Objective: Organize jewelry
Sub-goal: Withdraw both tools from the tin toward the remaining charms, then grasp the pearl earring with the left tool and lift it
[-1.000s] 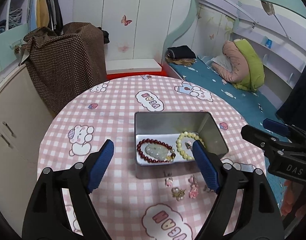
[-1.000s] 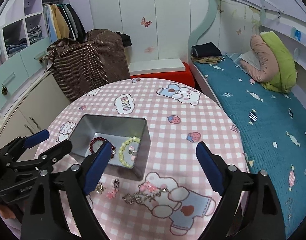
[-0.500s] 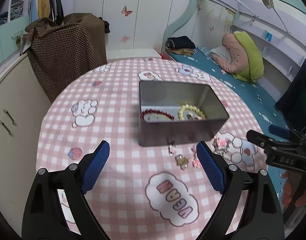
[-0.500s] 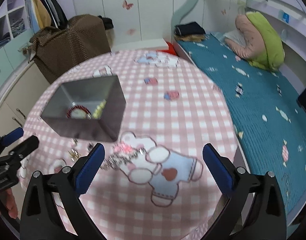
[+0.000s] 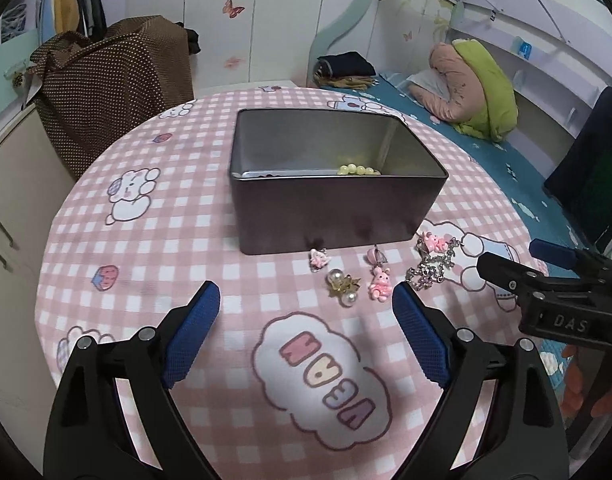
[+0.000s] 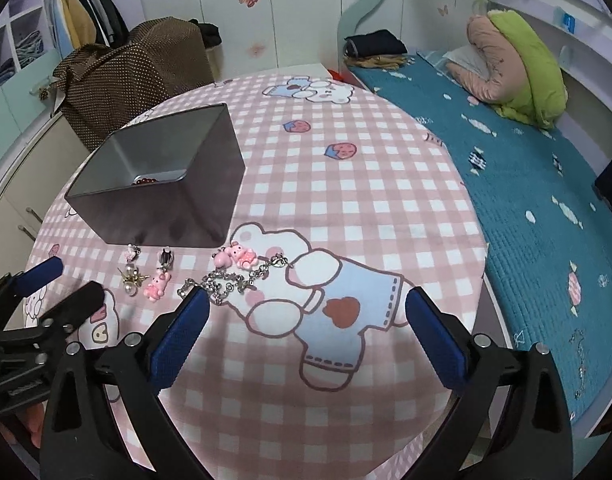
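Just ahead of your left gripper, fingers spread wide and empty, sit the pearl earring and pink bunny charm, with the tin box behind them. Your right gripper is open too, its left fingertip beside the silver chain.

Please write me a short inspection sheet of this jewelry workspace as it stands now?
Surface: round table with pink checked cartoon cloth.
Job's things: open metal tin holding a pale bead bracelet and dark red beads; on the cloth in front of it lie a pearl earring, a pink bunny charm, a small pink charm and a silver chain with pink charms.
Clutter: nothing seen.
Grippers: left gripper and right gripper both open, empty, near the loose pieces.
Cables: nothing seen.
Surroundings: bed with teal quilt, rolled green and pink bedding, brown dotted cover, white wardrobe doors.
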A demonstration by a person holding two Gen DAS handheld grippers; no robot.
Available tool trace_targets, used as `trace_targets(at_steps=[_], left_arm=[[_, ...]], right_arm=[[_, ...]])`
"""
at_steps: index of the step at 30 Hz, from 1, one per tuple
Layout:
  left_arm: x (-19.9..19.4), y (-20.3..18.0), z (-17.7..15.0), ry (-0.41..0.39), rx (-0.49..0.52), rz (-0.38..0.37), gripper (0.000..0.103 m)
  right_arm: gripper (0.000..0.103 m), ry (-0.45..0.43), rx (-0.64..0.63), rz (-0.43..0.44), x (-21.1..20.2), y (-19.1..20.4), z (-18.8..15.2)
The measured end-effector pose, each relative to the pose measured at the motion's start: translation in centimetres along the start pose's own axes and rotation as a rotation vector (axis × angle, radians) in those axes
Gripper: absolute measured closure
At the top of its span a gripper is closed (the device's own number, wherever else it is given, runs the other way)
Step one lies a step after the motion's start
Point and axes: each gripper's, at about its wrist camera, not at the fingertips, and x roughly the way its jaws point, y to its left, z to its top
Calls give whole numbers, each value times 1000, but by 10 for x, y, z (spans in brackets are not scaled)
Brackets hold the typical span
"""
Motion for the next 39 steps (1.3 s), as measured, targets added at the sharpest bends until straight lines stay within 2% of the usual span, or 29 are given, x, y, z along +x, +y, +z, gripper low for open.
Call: trace_targets(at_steps=[7,10,13,16,18,20,23,26,28,33,37,39], left_arm=[[18,-8,-2,22,24,29,31],[28,-9,-5,49,23,34,41],[30,-10,-6,41,40,51,49],[31,-9,-7,38,45,52,64],[30,-8,-7,34,55,45,84],[29,-5,-7,38,56,36,91],[28,7,-4,42,31,23,92],[25,18,-4,38,7,20,92],[23,27,-4,34,-17,10,92],[14,46,-6,20,-47,13,92],[12,56,-5,13,-54,25,92],[12,61,-4,13,-62,31,92]], right_arm=[[8,3,-10,13,4,-1,1],[8,10,-10,14,8,-1,2],[8,9,-11,16,10,-2,2],[8,1,-15,24,10,0,3],[8,-7,-31,54,6,4,2],[8,-16,-52,88,2,11,2],[9,-39,-90,154,-5,22,2],[19,-58,-147,213,-10,36,2],[31,-62,-187,264,-10,48,2],[52,-49,-293,355,3,81,0],[64,-25,-366,391,17,105,0],[69,-9,-385,380,27,111,0]])
